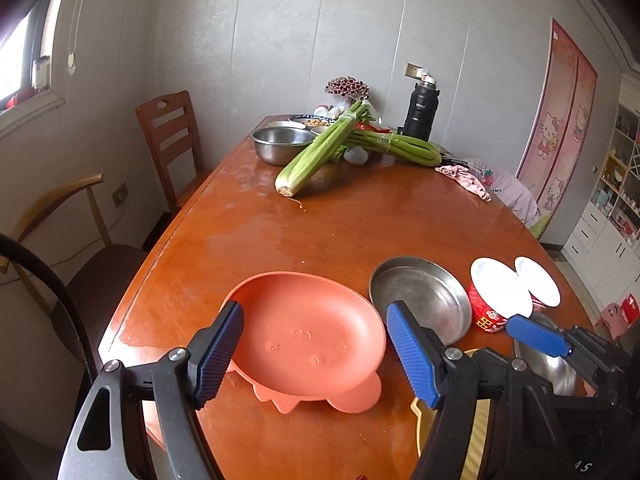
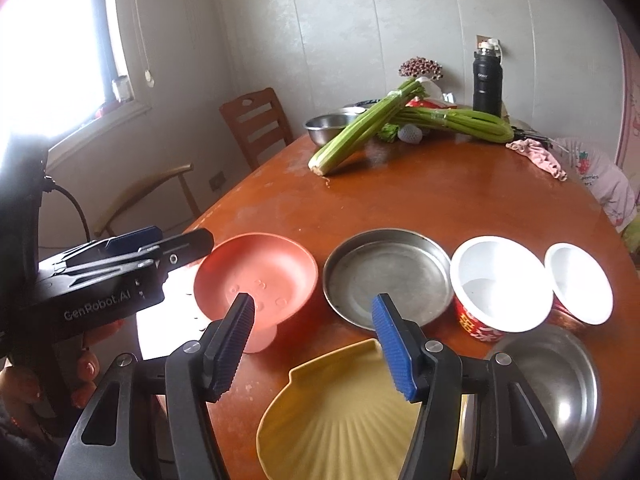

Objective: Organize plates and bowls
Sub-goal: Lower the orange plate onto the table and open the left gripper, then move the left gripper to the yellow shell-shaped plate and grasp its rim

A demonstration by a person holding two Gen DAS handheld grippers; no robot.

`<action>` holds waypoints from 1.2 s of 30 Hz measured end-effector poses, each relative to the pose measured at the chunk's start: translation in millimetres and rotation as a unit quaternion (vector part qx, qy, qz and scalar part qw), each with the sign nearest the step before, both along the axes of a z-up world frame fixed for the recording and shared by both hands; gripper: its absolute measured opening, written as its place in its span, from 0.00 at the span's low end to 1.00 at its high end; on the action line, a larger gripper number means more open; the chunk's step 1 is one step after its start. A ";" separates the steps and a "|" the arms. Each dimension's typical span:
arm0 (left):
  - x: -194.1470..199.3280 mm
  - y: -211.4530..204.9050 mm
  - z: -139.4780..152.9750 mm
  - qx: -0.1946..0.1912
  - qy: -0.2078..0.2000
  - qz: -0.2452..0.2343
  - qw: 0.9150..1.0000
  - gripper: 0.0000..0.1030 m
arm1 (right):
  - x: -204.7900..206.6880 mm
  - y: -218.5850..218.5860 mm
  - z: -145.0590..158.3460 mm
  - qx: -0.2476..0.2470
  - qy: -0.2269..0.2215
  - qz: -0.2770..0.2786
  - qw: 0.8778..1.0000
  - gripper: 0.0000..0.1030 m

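Celery (image 1: pixel 316 152) lies far across the table (image 1: pixel 248 216). The left gripper (image 1: pixel 316 354) hovers half-open, empty, over the pink plate (image 1: pixel 304 336); the right gripper (image 2: pixel 316 344), likewise empty, over the yellow shell plate (image 2: pixel 340 412).

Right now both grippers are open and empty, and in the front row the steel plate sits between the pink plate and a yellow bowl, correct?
One thing is wrong: the steel plate sits between the pink plate and a red bowl with a white inside, as the right wrist view shows. The left gripper and right gripper are open and empty.
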State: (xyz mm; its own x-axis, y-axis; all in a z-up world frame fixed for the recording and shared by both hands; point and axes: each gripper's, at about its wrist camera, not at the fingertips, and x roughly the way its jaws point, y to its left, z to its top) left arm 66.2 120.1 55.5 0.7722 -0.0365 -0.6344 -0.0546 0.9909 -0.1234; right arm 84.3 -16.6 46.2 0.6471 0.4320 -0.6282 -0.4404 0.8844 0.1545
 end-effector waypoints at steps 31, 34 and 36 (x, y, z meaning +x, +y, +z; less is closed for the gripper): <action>-26.4 -65.1 -21.1 -0.004 0.032 -0.038 0.999 0.71 | -54.3 -66.3 5.0 0.016 -0.005 -0.008 1.000 0.62; -26.2 -71.3 -30.1 -0.005 0.044 -0.044 0.998 0.71 | -60.5 -69.4 2.7 0.014 -0.005 -0.009 1.000 0.62; -26.1 -75.0 -37.5 -0.006 0.054 -0.050 0.997 0.71 | -66.2 -71.3 -1.0 0.007 -0.003 -0.009 1.000 0.62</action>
State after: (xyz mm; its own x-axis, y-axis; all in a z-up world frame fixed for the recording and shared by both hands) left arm 40.1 45.1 18.0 0.6916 -0.1183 -0.7125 0.0309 0.9904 -0.1345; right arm 18.1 -87.9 45.2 0.6588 0.4292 -0.6179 -0.4250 0.8900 0.1651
